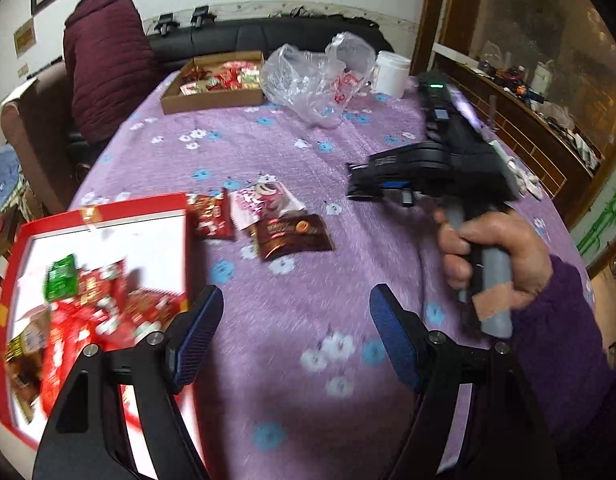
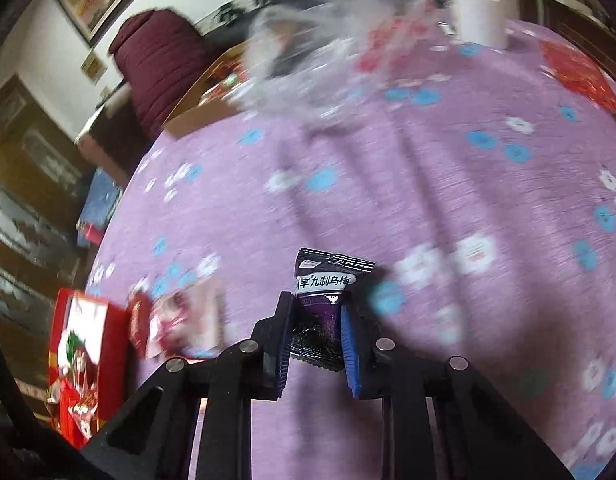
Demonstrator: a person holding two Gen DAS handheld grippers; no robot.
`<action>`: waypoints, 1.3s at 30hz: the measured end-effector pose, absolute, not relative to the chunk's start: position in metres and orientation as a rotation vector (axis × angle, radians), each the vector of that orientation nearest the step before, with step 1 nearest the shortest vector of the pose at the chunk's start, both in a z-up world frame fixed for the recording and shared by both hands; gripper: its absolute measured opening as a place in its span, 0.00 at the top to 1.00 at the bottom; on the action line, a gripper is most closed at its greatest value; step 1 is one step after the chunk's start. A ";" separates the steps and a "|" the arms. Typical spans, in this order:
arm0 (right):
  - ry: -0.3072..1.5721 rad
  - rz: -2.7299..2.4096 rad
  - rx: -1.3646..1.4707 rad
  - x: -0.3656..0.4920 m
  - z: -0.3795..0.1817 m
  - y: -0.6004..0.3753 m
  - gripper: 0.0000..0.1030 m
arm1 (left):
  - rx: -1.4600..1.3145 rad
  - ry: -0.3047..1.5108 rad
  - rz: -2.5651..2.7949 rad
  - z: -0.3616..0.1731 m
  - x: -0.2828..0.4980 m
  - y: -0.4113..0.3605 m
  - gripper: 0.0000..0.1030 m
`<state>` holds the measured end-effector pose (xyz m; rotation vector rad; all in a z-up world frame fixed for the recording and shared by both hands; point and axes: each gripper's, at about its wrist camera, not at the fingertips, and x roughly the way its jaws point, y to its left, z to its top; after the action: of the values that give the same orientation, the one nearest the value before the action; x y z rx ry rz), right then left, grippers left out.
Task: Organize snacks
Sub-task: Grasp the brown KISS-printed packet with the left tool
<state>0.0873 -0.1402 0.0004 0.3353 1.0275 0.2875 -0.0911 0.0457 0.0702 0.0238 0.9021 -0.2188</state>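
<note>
Purple flowered tablecloth (image 1: 292, 160), and the right gripper (image 2: 313, 316) pinches a dark plum-candy packet (image 2: 321, 300) above it; left gripper (image 1: 296, 316) hangs wide and empty beside the red snack box (image 1: 108, 216)

Lighting: we find even, moderately bright indoor light, source not shown. Shadows: soft, streaky on the purple tablecloth (image 2: 447, 184) toward 12 o'clock of the right wrist view. Blur: we note heavy smear on the plastic bag (image 2: 308, 52) and on the red box (image 1: 104, 280) at 9 o'clock. Distortion: strong fisheye bending, dark corners. Glare: a small green indicator light (image 1: 436, 86) at 1 o'clock.
</note>
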 end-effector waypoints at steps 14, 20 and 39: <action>1.033 0.339 0.400 0.097 -0.006 -0.164 0.78 | -0.068 1.018 -0.059 0.024 -0.016 0.027 0.26; 1.032 0.327 0.387 0.095 -0.005 -0.160 0.77 | -0.058 1.040 -0.068 0.013 0.000 0.018 0.26; 1.034 0.323 0.380 0.093 -0.004 -0.157 0.78 | -0.006 0.941 -0.084 0.016 -0.001 0.019 0.65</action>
<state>0.0933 -0.1575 -0.0039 0.3803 1.0339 0.3233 -0.0008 0.0192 0.0163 -0.0060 0.9407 -0.0840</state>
